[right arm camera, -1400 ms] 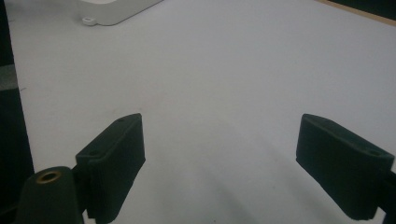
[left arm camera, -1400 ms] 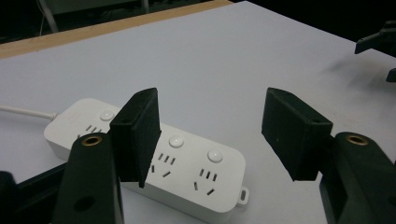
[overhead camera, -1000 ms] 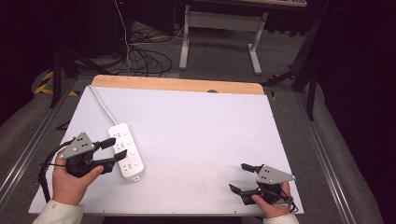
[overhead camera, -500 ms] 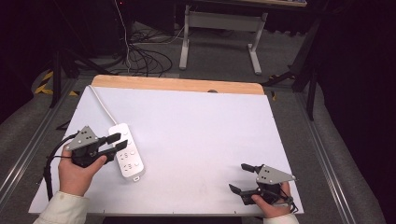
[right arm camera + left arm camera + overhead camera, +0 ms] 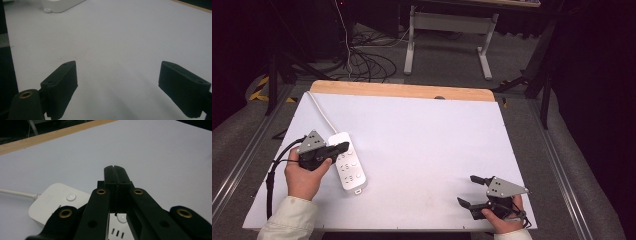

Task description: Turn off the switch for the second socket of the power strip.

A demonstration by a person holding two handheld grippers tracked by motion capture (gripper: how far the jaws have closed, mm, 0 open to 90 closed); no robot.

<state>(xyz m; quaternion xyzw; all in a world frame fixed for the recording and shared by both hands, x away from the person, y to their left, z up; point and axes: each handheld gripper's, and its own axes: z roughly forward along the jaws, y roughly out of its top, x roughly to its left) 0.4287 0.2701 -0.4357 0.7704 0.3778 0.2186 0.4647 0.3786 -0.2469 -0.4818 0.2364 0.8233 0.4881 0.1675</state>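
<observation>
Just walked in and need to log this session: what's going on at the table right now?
A person is working at a white table with a handheld gripper in each hand. The left gripper has its fingers pressed shut and sits over the near-left part of a white power strip, whose cord runs off toward the far left edge. Whether it touches the strip can't be told. The right gripper rests near the table's front right corner, fingers wide open and holding nothing.
</observation>
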